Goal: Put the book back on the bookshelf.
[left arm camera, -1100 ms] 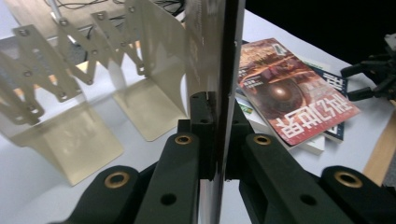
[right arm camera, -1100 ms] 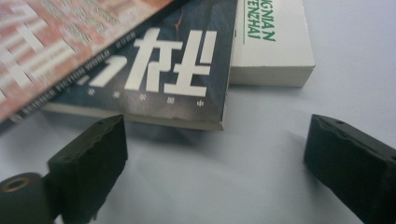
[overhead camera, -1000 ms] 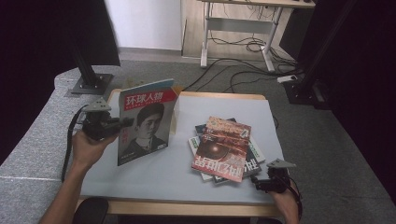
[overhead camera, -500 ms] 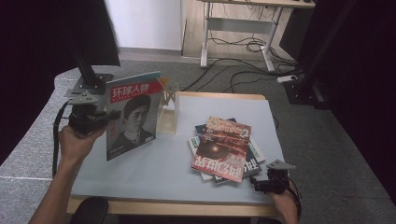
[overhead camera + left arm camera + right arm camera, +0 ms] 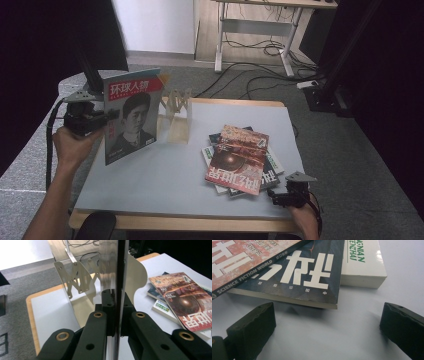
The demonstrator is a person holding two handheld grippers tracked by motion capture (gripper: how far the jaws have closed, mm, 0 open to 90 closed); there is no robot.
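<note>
High view: I hold my left gripper (image 5: pixel 102 119) up over the left edge of the table (image 5: pixel 150 180), its jaws clamped hard on the edge of one magazine (image 5: pixel 131 117), which stands upright in the air with its portrait cover facing me. Just beside the magazine, towards the middle of the table, stands one pale wooden rack (image 5: pixel 176 114) with zigzag dividers; its slots hold nothing that I can see. In the left gripper view the magazine runs edge-on straight up between my two black jaws, pinched flat, and the rack (image 5: pixel 75 281) stands behind it on the grey tabletop.

To the right lies one stack of books (image 5: pixel 240 160), flat and fanned out. I count a red-covered one on top and at least three more under it, though the exact number is hard to tell. My right gripper (image 5: pixel 281 196) rests low at the near right corner of the table, just beside the stack. Its jaws have just been opening and now stand wide apart with nothing between them; in the right gripper view the bare table lies between the pads, and the stack's corner (image 5: pixel 312 277) sits just ahead, apart from them.
</note>
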